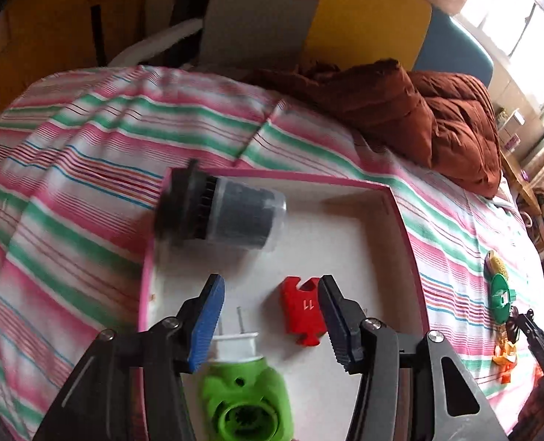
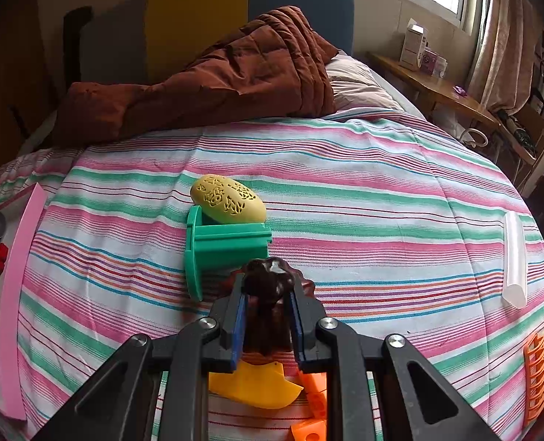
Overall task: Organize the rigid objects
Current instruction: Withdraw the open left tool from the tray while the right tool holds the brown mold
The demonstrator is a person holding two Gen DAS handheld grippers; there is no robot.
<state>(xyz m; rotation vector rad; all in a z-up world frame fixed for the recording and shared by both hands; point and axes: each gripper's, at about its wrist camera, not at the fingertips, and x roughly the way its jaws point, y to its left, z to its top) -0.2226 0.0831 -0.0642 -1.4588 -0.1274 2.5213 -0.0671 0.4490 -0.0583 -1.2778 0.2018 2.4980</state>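
Note:
My left gripper [image 1: 272, 294] is open above a pink-rimmed white tray [image 1: 400, 198]. A dark cylindrical filter [image 1: 231, 213] is blurred over the tray's far left corner, apart from the fingers. In the tray lie a red plastic piece marked 11 [image 1: 301, 310] and a green plug-in device [image 1: 244, 397]. My right gripper [image 2: 266, 286] is shut on a dark brown ridged piece [image 2: 268, 279] just above the striped bedsheet. Ahead of it a yellow patterned oval [image 2: 229, 200] rests on a green flanged part [image 2: 216, 250]. Yellow [image 2: 253, 386] and orange [image 2: 314, 389] pieces lie under the gripper.
A brown quilt [image 2: 213, 84] is heaped at the bed's far end. A white tube [image 2: 514, 257] and an orange rack [image 2: 534, 378] lie at the right. The tray's pink edge [image 2: 18, 275] is at the left. A wooden side table [image 2: 437, 88] stands by the window.

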